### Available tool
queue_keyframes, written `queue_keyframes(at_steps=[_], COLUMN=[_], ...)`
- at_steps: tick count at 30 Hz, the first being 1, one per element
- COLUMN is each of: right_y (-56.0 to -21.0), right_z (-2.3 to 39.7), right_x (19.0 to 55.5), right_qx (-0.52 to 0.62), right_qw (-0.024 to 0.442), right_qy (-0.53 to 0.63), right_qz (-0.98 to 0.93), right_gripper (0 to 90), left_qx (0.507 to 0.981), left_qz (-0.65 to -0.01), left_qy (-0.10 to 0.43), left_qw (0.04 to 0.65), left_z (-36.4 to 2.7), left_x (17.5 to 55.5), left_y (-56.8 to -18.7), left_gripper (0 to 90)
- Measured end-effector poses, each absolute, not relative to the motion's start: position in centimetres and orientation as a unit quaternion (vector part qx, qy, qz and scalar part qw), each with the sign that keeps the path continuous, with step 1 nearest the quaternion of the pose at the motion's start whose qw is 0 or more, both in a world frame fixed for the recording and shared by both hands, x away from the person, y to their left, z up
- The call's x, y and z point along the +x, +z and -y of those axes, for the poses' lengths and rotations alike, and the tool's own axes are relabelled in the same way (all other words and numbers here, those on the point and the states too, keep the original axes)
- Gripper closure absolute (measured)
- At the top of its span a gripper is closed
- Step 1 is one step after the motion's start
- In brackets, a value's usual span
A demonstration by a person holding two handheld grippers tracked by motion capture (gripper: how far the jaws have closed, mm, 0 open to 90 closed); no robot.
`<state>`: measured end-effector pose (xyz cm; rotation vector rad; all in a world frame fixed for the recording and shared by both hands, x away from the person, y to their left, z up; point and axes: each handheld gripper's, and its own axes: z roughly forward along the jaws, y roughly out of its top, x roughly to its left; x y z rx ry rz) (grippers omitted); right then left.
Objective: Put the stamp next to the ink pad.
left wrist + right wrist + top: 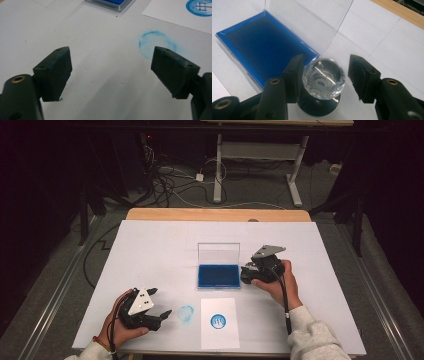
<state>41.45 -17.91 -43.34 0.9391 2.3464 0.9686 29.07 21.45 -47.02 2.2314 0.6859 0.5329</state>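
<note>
In the left gripper view the ink pad (110, 3) and the stamped print (200, 7) are cut off by the top edge. In the right gripper view the stamp's (323, 78) base sits partly behind a jaw. The print's design is too small to read in the high view.

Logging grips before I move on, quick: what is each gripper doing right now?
Left gripper: open, nothing between its jaws.
Right gripper: open around the crystal-knobbed stamp, which stands beside the blue ink pad; a gap shows at one pad.

Right gripper (250, 270) beside blue ink pad (218, 275); left gripper (161, 306) near smudge (186, 313).
</note>
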Motion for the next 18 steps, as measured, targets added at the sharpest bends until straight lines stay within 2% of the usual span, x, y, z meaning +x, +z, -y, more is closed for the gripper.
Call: queue_keyframes(at_steps=[3, 13, 18], right_y=[-43.0, -42.1, -41.4], right_z=[18.1, 18.5, 18.7], right_x=[41.4, 41.2, 41.0], right_qx=[0.341, 0.342, 0.356], right_qw=[0.221, 0.237, 0.258], right_qy=[0.353, 0.382, 0.398], right_qz=[-0.843, -0.825, -0.805], right_gripper=[42.5, 37.4, 28.4], left_qx=[0.868, 0.869, 0.870], left_qz=[-0.266, -0.266, -0.264], left_qy=[0.207, 0.206, 0.205], left_qw=[0.365, 0.363, 0.363], left_z=[-21.5, -21.4, -21.4], left_x=[29.1, 29.1, 29.1], left_y=[-47.0, -47.1, -47.1], left_gripper=[16.7, 16.7, 16.8])
